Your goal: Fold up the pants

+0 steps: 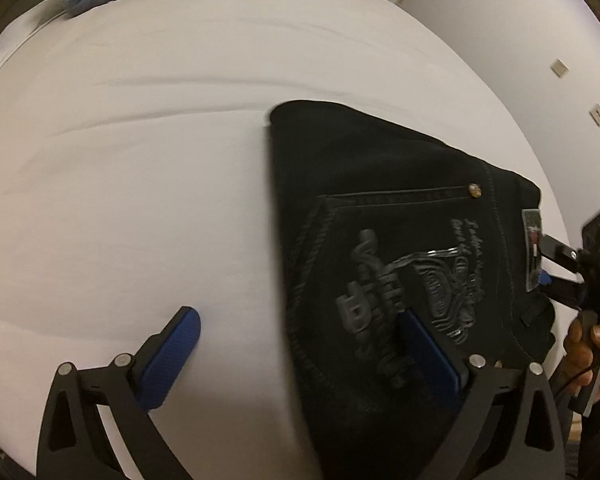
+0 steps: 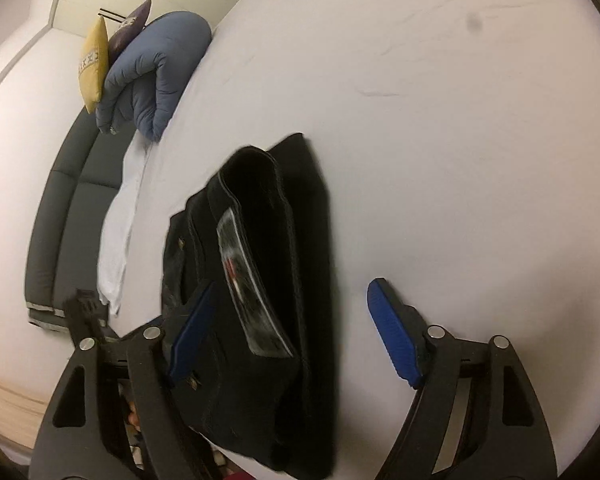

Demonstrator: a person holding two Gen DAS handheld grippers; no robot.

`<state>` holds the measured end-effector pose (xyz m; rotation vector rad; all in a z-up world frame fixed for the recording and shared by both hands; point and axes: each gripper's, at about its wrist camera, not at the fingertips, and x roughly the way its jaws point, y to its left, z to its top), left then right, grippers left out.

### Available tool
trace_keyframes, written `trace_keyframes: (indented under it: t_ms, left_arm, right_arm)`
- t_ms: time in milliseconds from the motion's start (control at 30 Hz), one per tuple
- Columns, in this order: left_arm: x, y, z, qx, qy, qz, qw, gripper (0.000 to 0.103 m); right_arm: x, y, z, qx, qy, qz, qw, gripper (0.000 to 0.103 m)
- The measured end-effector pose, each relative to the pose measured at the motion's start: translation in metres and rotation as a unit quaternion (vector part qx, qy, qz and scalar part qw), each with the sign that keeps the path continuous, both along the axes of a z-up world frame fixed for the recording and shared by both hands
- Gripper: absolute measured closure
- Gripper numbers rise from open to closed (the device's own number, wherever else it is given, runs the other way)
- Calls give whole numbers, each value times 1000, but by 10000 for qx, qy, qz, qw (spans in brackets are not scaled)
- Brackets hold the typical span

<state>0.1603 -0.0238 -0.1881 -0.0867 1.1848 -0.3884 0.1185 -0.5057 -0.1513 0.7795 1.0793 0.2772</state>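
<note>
Black jeans [image 1: 380, 200] lie folded in a compact stack on the white bed sheet [image 1: 140, 180], back pocket with raised embroidery and a waistband patch facing up. My left gripper [image 1: 300, 340] hovers open at their near left edge: the left pad [image 1: 176, 352] is over bare sheet, the right pad [image 1: 428, 356] over the pocket. In the right wrist view the jeans [image 2: 292, 240] show their stacked waistband end. My right gripper [image 2: 292, 320] is open and straddles that end, its right pad [image 2: 392, 332] clear of the cloth. The right gripper [image 1: 556, 268] also shows at the jeans' patch.
A blue quilted cover [image 2: 156, 68] is bunched at the bed's far end beside a yellow cushion [image 2: 94, 64] and a purple cushion [image 2: 134, 24]. A white cloth [image 2: 120, 232] hangs over the bed edge by a dark padded surround [image 2: 60, 208]. A hand [image 1: 584, 344] grips the right tool.
</note>
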Motion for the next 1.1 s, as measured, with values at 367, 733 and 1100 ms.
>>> trace_keyframes:
  t_ms: [367, 733, 1100]
  left_arm:
    - [1, -24, 8, -28, 180, -166, 9997, 47]
    - [-11, -36, 59, -62, -257, -69, 9996, 83]
    - [33, -78, 117, -2, -984, -260, 9948, 83]
  right_arm:
    - [32, 47, -14, -165, 264, 412, 9987, 66]
    - [15, 79, 54, -1357, -479, 676, 9873, 89]
    - [61, 43, 118, -1201, -1026, 530, 9860, 89]
